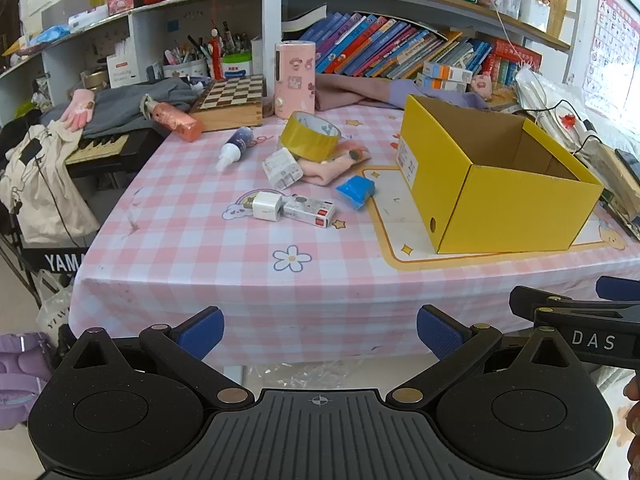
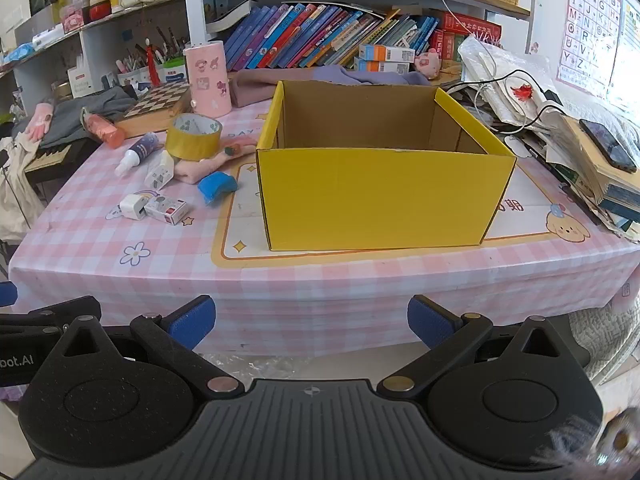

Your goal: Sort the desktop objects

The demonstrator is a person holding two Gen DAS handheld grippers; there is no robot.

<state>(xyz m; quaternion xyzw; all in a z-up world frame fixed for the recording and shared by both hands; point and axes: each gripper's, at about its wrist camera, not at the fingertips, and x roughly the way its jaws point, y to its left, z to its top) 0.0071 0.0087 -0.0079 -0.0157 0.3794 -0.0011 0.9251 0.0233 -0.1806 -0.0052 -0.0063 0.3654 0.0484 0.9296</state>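
Black phone (image 2: 608, 146) shows only from right wrist.

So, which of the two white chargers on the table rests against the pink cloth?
The larger, tilted white charger below the yellow tape roll touches the pink cloth. The small white cube charger lies apart, beside the small printed box.

keyboard (image 1: 100, 148) half under clothes

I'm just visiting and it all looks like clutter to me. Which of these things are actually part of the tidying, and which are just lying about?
Likely part of the job:
yellow box
tape roll
blue packet
white charger
small carton
dropper bottle
plug adapter

Probably just lying about:
chessboard
books
pink canister
phone
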